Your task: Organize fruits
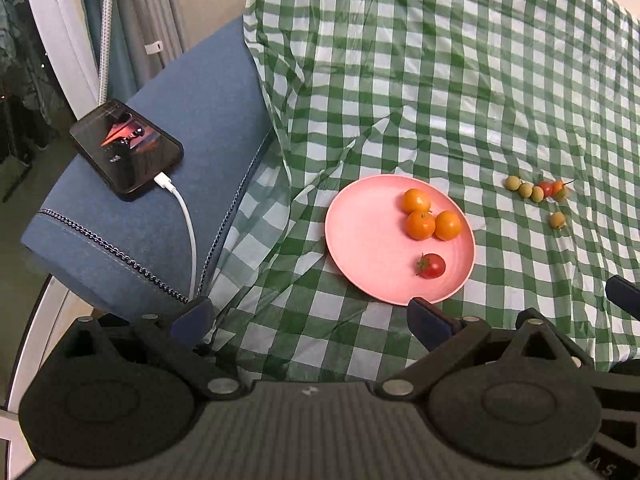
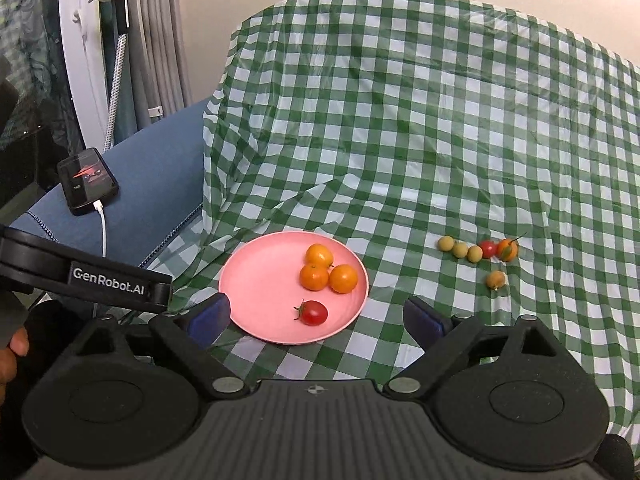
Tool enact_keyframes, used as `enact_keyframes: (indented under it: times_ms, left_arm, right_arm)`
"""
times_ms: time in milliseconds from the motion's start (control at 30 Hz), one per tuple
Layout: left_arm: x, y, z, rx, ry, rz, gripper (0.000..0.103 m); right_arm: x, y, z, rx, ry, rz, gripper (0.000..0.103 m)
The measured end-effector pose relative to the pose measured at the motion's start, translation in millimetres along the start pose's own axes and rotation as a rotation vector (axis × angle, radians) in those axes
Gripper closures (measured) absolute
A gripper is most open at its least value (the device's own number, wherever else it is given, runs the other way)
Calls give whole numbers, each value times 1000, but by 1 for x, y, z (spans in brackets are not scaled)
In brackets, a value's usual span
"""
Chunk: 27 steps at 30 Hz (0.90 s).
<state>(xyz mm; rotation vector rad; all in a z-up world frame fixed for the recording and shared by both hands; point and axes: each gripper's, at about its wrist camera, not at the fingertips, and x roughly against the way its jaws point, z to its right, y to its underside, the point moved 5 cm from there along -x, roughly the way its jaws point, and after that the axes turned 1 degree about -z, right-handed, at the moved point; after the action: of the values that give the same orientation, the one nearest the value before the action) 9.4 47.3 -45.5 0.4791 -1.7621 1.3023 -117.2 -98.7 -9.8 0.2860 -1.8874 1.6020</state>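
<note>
At the far left a black phone [image 1: 126,150] lies face up on a blue cushion [image 1: 168,208], with a white charging cable [image 1: 188,232] plugged into its near end and trailing down the cushion's front edge. To the right of the cushion, a green-and-white checked cloth [image 1: 440,80] covers the rest of the surface and rises up behind it. The left gripper [image 1: 310,316] hangs low in front of the cloth with its jaws spread wide and nothing between them; its right fingertip sits just at the near rim of the pink plate [image 1: 360,240]. On the plate, three oranges [image 1: 420,224] cluster together, touching, on the far right part, and a single red cherry tomato [image 1: 432,266] lies apart from them near the front rim. In the right wrist view, the right gripper [image 2: 318,314] is likewise wide apart and empty, with the plate's near edge between its fingertips. Further right, well apart from the plate, a short row of small fruits [image 1: 536,190] rests on the cloth: three yellow-green ones, then a red tomato and an orange one, all touching. A lone yellowish fruit [image 1: 557,220] sits just in front of the row.
</note>
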Motion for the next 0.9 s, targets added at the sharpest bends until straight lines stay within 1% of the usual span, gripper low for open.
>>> enact_keyframes:
  times_ms: [267,567,667,767,900]
  left_arm:
    - [5,-2,0,-4,-6,14,0]
    - [-7,-7,10,-40,-26,-7,0]
    - [-14,-11,18,-72,-21,-21,0]
    - [-22,-19,33,-123,1,-33,0]
    - [-34,-38,64,-180,58,-51,0]
  right_arm:
    - [3,0,-1,4,1,12,8]
    - [-10,3,13,-34,4,-4,7]
    - [-17,4,24,-55,25,-11,7]
    - [-24,3,42,-94,63,-11,7]
    - [-41,7,82,-167,129,-14,6]
